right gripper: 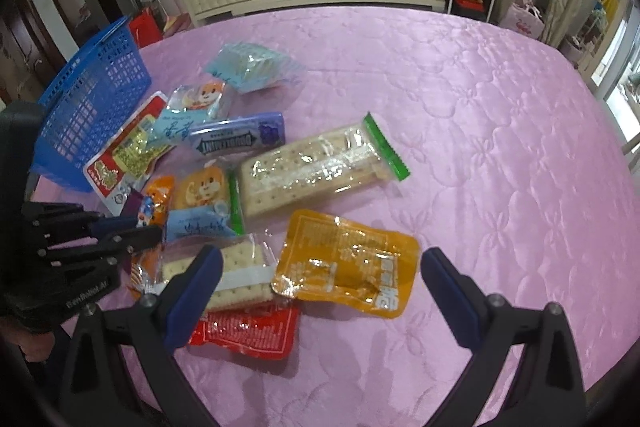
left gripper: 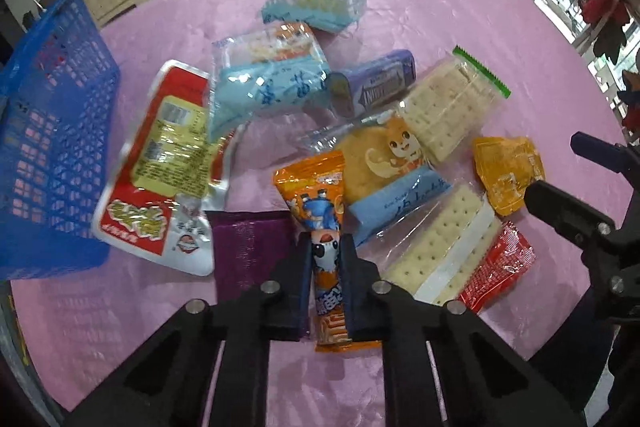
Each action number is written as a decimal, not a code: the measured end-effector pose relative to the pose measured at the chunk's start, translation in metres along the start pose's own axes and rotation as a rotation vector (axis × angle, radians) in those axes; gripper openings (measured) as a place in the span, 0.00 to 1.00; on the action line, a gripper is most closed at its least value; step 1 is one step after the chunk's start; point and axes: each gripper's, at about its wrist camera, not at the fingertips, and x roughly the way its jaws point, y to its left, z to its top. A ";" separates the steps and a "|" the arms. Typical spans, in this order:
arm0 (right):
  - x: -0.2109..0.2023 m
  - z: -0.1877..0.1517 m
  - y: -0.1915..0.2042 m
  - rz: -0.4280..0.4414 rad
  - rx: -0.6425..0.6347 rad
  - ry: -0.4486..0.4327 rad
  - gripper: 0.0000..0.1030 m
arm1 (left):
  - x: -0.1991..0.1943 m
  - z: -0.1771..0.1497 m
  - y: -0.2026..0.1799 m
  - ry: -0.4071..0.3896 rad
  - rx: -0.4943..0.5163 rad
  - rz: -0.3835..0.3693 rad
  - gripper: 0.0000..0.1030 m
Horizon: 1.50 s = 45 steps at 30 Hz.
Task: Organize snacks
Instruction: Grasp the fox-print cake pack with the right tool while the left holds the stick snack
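Near you, your left gripper pinches the light, crinkly orange snack stick mid-length, while your right gripper hangs wide apart.

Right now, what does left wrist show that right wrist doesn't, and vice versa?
Left wrist only: the left gripper head-on, shut on the orange cartoon snack stick; most of the purple packet beside it.

Right wrist only: the right gripper wide open over the yellow pouch, empty.

Both: blue basket, green-edged cracker pack, red sachet, pink quilted cloth.
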 end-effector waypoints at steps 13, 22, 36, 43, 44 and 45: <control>0.012 0.025 0.049 0.079 -0.116 0.019 0.82 | -0.058 -0.014 0.031 -0.128 -0.089 0.026 0.10; 0.050 0.030 0.079 0.066 -0.137 0.094 0.77 | -0.052 -0.013 0.048 -0.146 -0.066 -0.004 0.10; 0.066 0.021 0.096 0.038 -0.171 0.098 0.52 | -0.046 -0.022 0.059 -0.146 -0.061 -0.033 0.10; 0.027 0.014 0.096 0.068 -0.153 0.045 0.51 | -0.077 -0.032 0.053 -0.196 -0.047 -0.039 0.10; 0.020 0.013 0.096 0.068 -0.148 0.036 0.51 | -0.084 -0.033 0.052 -0.209 -0.044 -0.039 0.10; 0.014 0.013 0.094 0.071 -0.145 0.028 0.51 | -0.089 -0.035 0.052 -0.219 -0.042 -0.039 0.10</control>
